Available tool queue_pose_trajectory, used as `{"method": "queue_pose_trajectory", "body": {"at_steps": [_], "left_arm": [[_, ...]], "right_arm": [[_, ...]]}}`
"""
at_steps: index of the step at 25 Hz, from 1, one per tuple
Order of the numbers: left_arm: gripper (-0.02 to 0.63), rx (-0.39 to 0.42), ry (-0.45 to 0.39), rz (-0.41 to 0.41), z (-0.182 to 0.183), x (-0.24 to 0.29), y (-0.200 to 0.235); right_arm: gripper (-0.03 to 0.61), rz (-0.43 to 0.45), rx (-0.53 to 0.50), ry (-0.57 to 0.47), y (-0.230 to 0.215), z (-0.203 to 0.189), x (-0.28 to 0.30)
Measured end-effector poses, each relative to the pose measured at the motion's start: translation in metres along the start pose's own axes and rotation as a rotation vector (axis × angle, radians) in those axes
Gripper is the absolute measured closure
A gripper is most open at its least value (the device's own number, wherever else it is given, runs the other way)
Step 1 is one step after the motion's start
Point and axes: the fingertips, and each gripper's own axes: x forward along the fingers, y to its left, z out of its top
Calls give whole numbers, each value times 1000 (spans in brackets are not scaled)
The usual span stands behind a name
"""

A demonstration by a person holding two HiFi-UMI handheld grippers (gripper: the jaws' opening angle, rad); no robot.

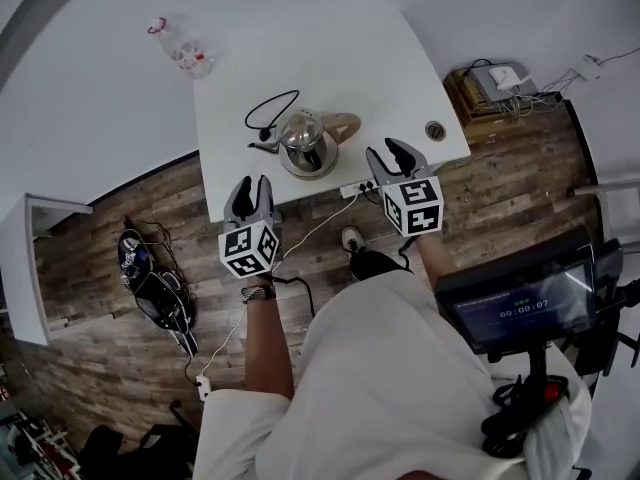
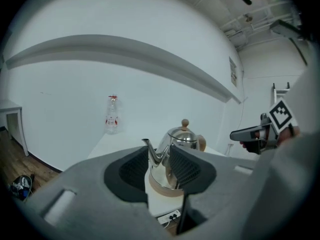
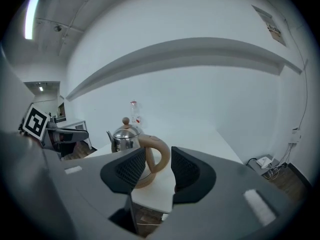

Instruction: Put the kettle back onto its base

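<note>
The steel kettle [image 1: 303,136] with a tan handle [image 1: 341,126] and round lid knob stands upright on its round base [image 1: 312,168] near the white table's [image 1: 360,58] front edge. Both grippers hover off that edge, over the wooden floor, apart from the kettle. My left gripper [image 1: 252,186] is open and empty; in its own view the kettle [image 2: 181,138] and base [image 2: 164,188] show beyond the gap between the jaws. My right gripper [image 1: 391,154] is also open and empty, looking past its jaws at the handle [image 3: 158,153] and the kettle [image 3: 124,137].
A plastic bottle [image 1: 186,54] stands at the table's far left corner. A black cable [image 1: 270,108] loops behind the kettle, and a white power strip [image 1: 356,189] hangs at the front edge. A cable hole [image 1: 435,130] is at the right. A screen [image 1: 528,300] stands by my right side.
</note>
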Motion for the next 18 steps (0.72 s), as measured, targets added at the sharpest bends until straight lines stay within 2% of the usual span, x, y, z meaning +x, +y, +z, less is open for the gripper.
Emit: {"method": "queue_pose_trajectory", "body": {"at_steps": [5, 7, 9, 13, 17, 18], "left_arm": [[474, 97, -18, -45, 5, -47, -29], [479, 128, -19, -54, 6, -65, -38], [496, 153, -19, -60, 5, -89, -46], [533, 183, -50, -76, 3, -163, -66], [607, 216, -73, -89, 13, -178, -81], [607, 229, -80, -95, 17, -181, -86]], "right_arm": [[452, 18, -15, -39, 33, 5, -44], [500, 21, -40, -42, 45, 6, -62], [536, 18, -66, -55, 58, 8, -85], [568, 16, -85, -108, 98, 11, -155], [575, 30, -85, -145, 107, 20, -176], [575, 35, -83, -154, 108, 22, -180]]}}
